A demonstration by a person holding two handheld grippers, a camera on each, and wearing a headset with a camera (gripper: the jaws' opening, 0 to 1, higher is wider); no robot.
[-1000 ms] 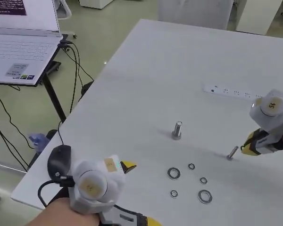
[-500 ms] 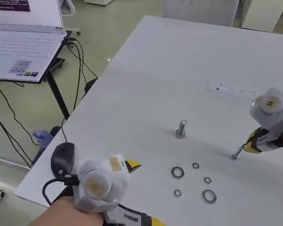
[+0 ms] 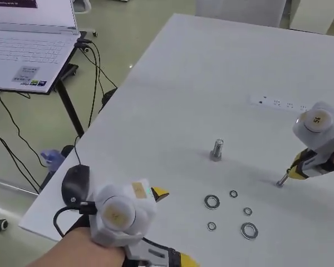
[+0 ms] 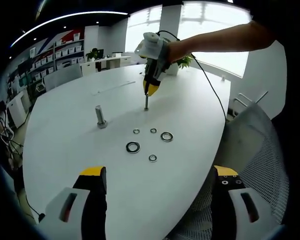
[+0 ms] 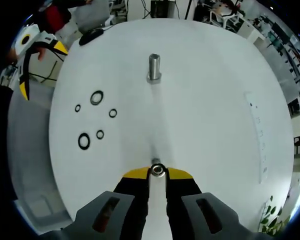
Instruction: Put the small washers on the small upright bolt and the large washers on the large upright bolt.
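The large bolt (image 3: 217, 150) stands upright on the white table (image 3: 172, 100). My right gripper (image 3: 292, 173) is shut on the small bolt (image 3: 281, 179), whose lower end is at the table surface, right of the large bolt. In the right gripper view the small bolt's end (image 5: 158, 170) sits between the closed yellow tips, with the large bolt (image 5: 154, 67) ahead. Two large washers (image 3: 212, 201) (image 3: 249, 230) and three small washers (image 3: 233, 193) (image 3: 247, 211) (image 3: 211, 226) lie flat in front of the bolts. My left gripper (image 4: 157, 172) is open and holds nothing, near the table's front edge (image 3: 156, 194).
A black mouse (image 3: 75, 186) with its cable lies by the front left corner. A white power strip (image 3: 281, 104) lies behind the right gripper. A laptop (image 3: 22, 44) sits on a stand off the table's left edge, with cables hanging below.
The head camera has shifted a little. The right gripper's top has leaned slightly left over the small bolt. The washers and the large bolt have not moved.
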